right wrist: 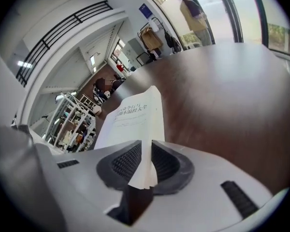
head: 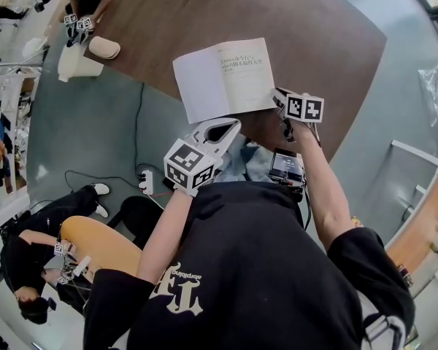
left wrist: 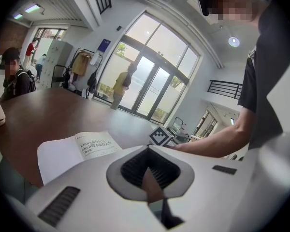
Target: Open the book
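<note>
The book lies spread at the near edge of the table, its spine running away from the person. The right gripper is clamped on a thin sheaf at the book's right-hand near corner (so those leaves, I judge, must swing leftward). The left gripper, jaws barely apart and empty, hovers by the book's near edge.

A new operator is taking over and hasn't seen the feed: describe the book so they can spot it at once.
Find the large dark brown table. Near its edge closest to the person lies the open book, white pages up, with a printed title on one page. Nothing else on the table is flat and white, and the right gripper is shut on the edge of its pages.
</note>
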Demonstrator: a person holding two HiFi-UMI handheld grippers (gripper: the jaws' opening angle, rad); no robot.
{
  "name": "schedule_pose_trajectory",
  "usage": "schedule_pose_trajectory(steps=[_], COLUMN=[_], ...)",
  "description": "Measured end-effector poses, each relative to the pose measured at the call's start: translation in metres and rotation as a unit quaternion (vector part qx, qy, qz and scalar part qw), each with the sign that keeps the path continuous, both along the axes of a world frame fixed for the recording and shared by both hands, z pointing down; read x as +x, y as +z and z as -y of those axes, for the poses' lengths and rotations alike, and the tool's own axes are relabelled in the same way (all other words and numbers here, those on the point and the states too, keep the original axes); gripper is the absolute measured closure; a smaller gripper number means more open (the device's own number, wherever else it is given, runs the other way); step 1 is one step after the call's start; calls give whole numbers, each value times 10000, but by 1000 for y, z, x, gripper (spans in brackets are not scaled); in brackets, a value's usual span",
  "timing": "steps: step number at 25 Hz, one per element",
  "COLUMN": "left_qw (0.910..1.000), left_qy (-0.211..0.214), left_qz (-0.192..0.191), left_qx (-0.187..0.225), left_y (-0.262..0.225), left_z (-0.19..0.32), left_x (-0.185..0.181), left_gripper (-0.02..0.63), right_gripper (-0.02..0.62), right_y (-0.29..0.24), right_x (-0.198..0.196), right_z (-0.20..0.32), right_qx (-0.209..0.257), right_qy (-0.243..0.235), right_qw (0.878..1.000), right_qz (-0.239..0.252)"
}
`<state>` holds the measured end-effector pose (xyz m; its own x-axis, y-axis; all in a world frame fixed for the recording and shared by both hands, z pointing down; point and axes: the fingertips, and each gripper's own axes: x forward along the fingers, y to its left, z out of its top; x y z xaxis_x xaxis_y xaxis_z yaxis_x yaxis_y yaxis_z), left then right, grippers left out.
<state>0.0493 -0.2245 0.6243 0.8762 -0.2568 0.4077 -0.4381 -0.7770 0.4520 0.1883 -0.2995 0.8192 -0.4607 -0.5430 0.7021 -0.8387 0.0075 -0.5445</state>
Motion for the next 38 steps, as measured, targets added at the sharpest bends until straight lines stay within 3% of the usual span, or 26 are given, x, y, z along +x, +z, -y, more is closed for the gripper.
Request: schedule_pose_trajectory(steps=[8,11,17,24,33,38], left_qw=[10000,10000,10000,10000,9999,9997], left_qy=[-25,-49,-97,-85,-147,-228], left_qz=[-10,-2,-12,-22,16,40], left_qx=[20,25,-3,3,-17,-50], left_y=[-8,-7,-6,-5,0,4], left_z=[-2,-2,-5,-10,-5,-2], left_x=[-2,-3,-6,-8,-6,-14], left_gripper=[600,600,600,600,600,600], right_gripper=[543,543,552,555,555,555], right_y=[0,3,12,11,9,8], right_x=[-3,-2,-5,-11,-54,-83], right_z=[-15,-21,-28,-26,-26,-26], right_qx=[-247,-263,-500,-463,-472,-377], right_qy=[-488,-510,-325,-108,-404,-557], right_qw=[9921,9902,9951,9973,9968,9964], right_qz=[-1125,-1271,-791,-551,505,522])
